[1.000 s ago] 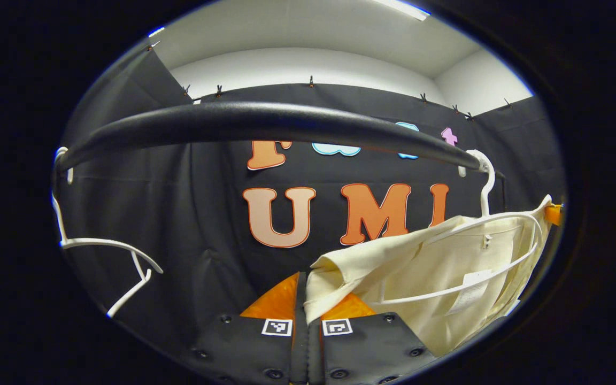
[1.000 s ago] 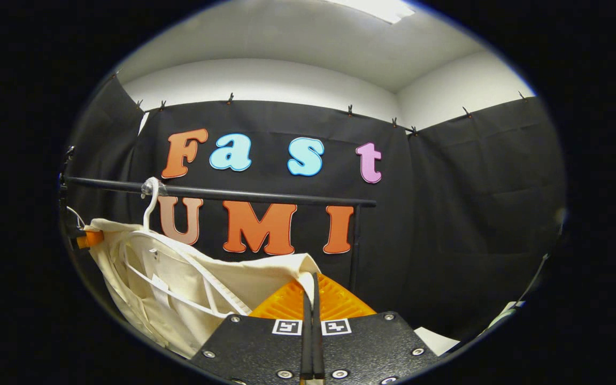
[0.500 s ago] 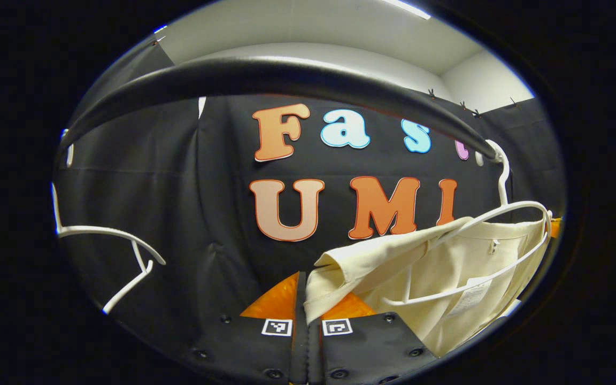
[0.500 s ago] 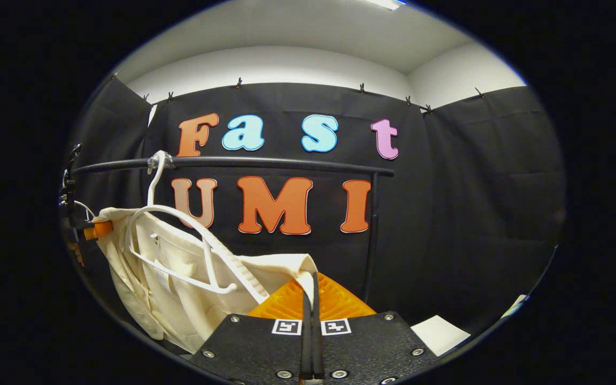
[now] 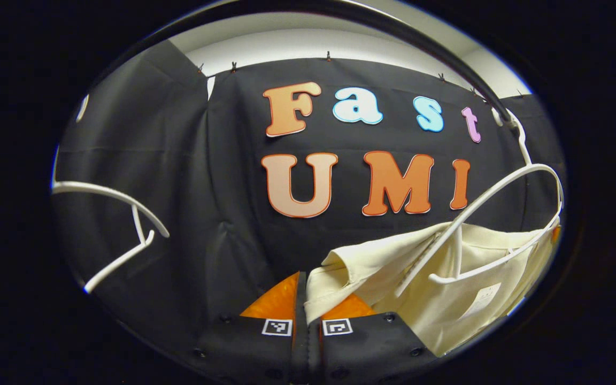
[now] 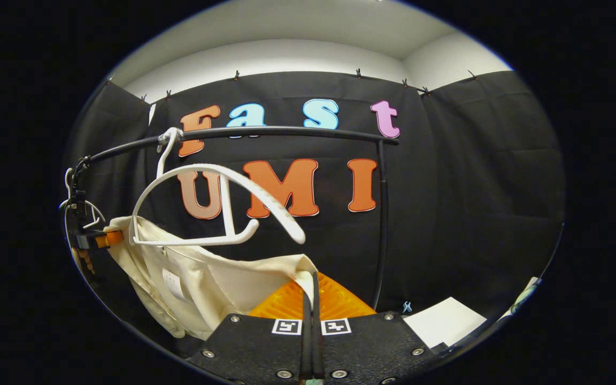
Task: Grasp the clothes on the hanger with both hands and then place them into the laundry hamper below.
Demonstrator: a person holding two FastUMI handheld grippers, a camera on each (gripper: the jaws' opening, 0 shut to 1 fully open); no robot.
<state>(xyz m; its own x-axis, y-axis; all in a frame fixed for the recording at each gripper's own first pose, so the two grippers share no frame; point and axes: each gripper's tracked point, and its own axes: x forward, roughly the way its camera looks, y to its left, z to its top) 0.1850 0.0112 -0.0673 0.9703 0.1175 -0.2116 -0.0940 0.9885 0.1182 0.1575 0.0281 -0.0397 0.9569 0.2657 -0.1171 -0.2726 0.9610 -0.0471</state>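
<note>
The cream garment [image 6: 201, 278] has dropped below its hanger [image 6: 222, 203]; hem cut off.

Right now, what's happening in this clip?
A person is taking a cream garment off a white hanger on a black rail, using two handheld grippers. The left gripper and the right gripper are each shut on an edge of the cloth. The garment hangs below the hanger, which stays hooked on the rail. The hamper step is not yet done.
</note>
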